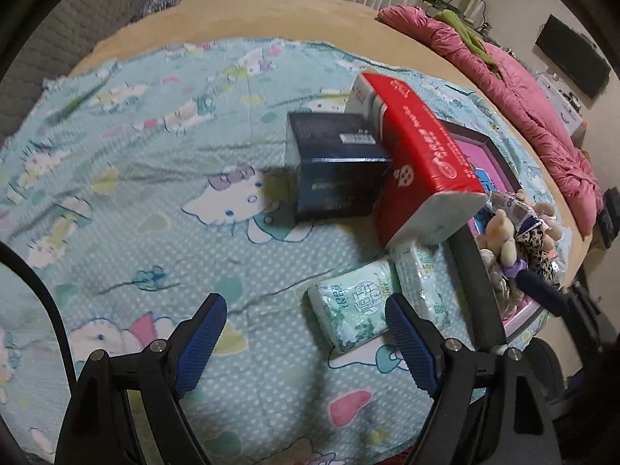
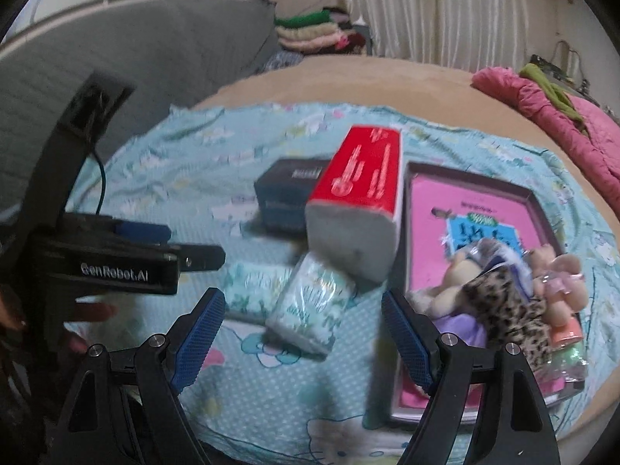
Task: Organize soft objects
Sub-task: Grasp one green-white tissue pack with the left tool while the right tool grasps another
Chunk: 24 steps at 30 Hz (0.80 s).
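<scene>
Here, approach step | left gripper and right gripper: jaws wide, holding nothing | green tissue packs flat on the bedsheet, beside the pink-lined tray | next: likely straddle one pack, close.

On the blanket, two tissue packs lie before a box; a tissue brick leans on it, left of the tray holding plush toys.

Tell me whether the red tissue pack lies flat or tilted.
Tilted: the red tissue pack leans with one end raised over the dark box and tray rim.
</scene>
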Each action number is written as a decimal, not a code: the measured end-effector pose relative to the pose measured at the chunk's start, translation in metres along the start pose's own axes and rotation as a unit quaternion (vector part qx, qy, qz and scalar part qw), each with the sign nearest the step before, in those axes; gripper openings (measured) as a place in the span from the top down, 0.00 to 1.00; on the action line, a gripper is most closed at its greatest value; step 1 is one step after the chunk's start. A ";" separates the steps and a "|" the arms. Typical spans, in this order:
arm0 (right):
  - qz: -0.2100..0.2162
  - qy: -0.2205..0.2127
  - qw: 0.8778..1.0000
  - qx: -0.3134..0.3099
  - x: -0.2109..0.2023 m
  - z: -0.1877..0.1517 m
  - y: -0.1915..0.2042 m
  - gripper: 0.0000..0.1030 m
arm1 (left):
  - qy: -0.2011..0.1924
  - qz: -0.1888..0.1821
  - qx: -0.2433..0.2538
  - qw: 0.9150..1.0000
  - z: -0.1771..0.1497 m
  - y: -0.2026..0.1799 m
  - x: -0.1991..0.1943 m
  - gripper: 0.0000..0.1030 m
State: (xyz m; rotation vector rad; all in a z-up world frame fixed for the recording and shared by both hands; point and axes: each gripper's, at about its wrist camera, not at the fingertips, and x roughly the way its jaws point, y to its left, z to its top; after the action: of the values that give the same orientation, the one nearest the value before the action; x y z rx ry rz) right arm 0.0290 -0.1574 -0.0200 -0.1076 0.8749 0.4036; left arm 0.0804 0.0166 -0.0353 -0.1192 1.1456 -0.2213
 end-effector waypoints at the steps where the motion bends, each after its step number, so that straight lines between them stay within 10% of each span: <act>1: -0.004 0.010 1.000 -0.008 0.008 -0.002 0.002 0.19 | 0.004 -0.004 -0.003 1.000 0.000 0.002 0.003 0.19; 19: -0.081 0.071 0.988 -0.115 0.082 -0.016 0.015 0.19 | 0.050 -0.076 -0.012 0.996 -0.001 0.009 0.052 0.19; 24: -0.077 0.068 0.985 -0.137 0.086 -0.013 0.016 0.39 | 0.055 -0.080 -0.010 0.995 0.001 0.008 0.059 0.19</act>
State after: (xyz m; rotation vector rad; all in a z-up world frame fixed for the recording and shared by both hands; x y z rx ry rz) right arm 0.0626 -0.1207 -0.0933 -0.4580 0.9354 0.3731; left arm 0.1049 0.0101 -0.0886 -0.2194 1.2493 -0.3609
